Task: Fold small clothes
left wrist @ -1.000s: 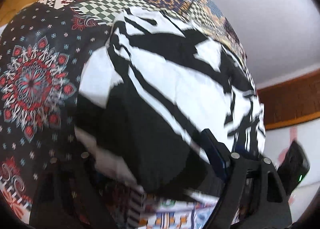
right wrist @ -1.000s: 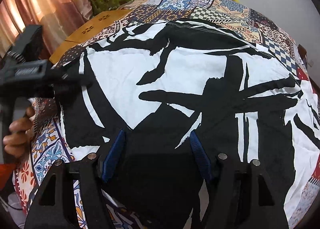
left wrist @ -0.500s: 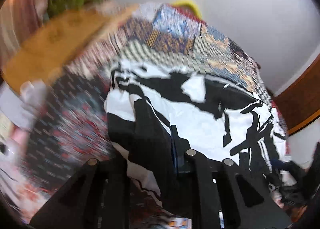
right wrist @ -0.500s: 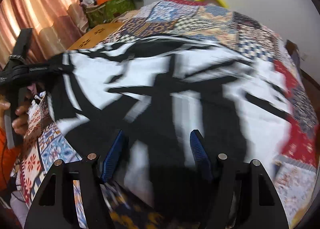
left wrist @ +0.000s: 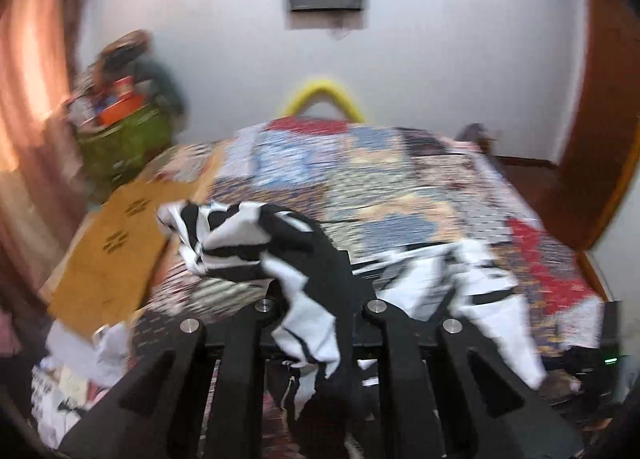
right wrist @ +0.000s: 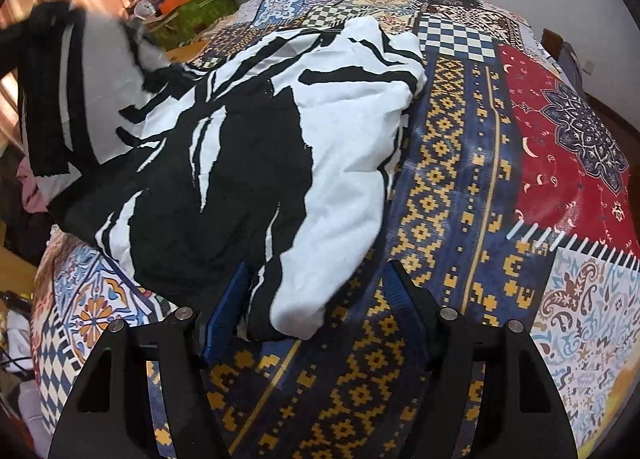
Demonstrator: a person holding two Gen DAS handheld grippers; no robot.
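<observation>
Left view: left gripper (left wrist: 316, 315) jaws closed on the garment (left wrist: 280, 259), which hangs bunched, lifted above the bed (left wrist: 400, 187); picture blurred.
Right view: right gripper (right wrist: 316, 307) jaws wide open, gripping nothing; garment (right wrist: 256, 147) lies crumpled on the bed (right wrist: 460, 179), its near edge between the jaws.

Black-and-white garment (right wrist: 256, 163) lies crumpled on the patchwork bedspread (right wrist: 460, 187); one edge lifted.
</observation>
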